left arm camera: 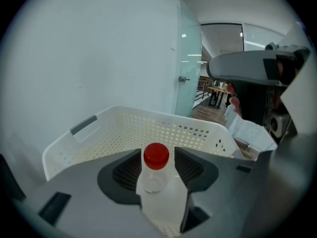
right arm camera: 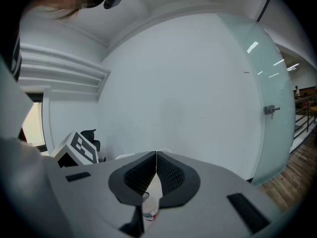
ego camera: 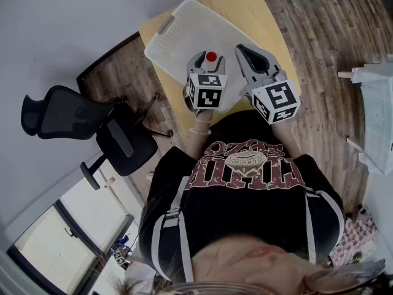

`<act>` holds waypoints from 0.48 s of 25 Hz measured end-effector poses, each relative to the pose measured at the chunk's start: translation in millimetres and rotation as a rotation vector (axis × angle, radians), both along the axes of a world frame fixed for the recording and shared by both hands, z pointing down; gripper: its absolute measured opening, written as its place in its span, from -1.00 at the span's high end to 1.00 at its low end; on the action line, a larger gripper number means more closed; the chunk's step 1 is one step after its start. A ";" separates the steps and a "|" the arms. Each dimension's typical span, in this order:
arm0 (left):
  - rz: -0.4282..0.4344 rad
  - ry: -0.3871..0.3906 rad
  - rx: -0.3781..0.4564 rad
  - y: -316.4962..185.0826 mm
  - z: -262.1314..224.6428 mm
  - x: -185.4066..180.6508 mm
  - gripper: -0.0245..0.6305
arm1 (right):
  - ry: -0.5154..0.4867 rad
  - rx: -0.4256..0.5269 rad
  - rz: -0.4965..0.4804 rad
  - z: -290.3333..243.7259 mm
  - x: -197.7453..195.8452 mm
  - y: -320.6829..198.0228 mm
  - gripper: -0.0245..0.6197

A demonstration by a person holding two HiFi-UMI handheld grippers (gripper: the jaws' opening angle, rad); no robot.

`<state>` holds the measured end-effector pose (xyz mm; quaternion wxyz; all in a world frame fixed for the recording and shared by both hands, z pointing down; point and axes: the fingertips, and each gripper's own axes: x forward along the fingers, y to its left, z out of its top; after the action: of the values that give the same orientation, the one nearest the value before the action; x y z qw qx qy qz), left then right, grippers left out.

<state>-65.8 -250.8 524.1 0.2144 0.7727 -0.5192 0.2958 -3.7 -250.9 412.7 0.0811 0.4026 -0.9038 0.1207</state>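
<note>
Left gripper [ego camera: 206,62]: jaws clamped on 1 clear, red-capped bottle [left arm camera: 156,182], held upright above the white basket [left arm camera: 124,133] on the table [ego camera: 245,5]. Right gripper [right arm camera: 156,155]: 2 jaws pressed together, nothing gripped, just beside the left.

- right gripper [right arm camera: 156,155]: its dark ribbed pads meet at the tips, nothing between them.
- in the slit below the pads shows part of a clear container [right arm camera: 150,208] with a red and white band.
- marker cube [right arm camera: 79,150] at left, against a white wall [right arm camera: 178,93].
- glass door [right arm camera: 277,98] and wood floor [right arm camera: 292,180] at right.
</note>
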 end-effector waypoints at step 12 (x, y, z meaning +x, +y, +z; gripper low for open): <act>-0.005 -0.025 -0.010 -4.2 4.3 -2.3 0.32 | -0.001 -0.004 0.015 2.9 8.3 -0.8 0.87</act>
<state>-68.1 -255.0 528.4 0.2126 0.7666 -0.5222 0.3073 4.7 -251.7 415.6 0.0804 0.4092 -0.9005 0.1231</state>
